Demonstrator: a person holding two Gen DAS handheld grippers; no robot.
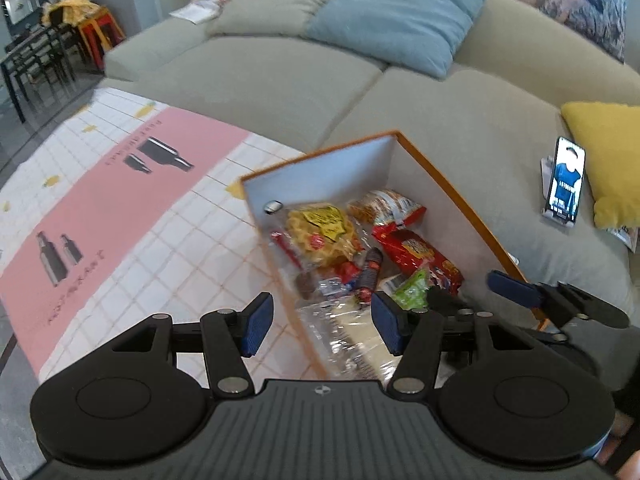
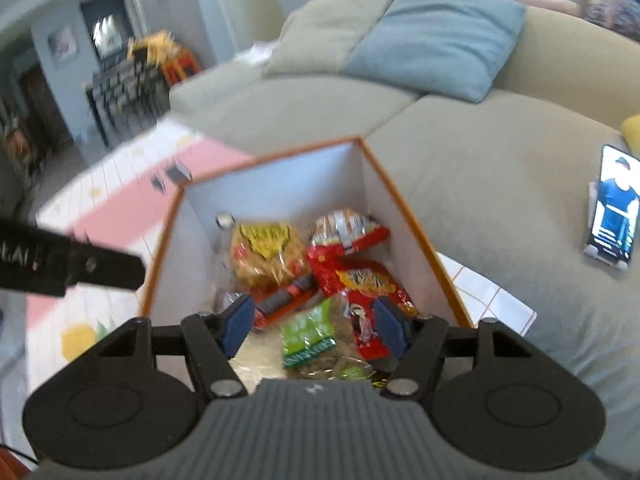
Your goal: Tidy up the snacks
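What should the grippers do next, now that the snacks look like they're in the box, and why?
Probably lift both clear of the box. The left gripper and the right gripper are open with nothing between their pads, and the snack packets lie inside the box. The tablecloth in view holds no other snack, so look elsewhere for more.

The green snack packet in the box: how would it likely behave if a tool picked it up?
The green snack packet looks like crinkled film, so probably floppy and light. Its glossy surface may slip between pads. Lying atop other packs, it should lift freely.
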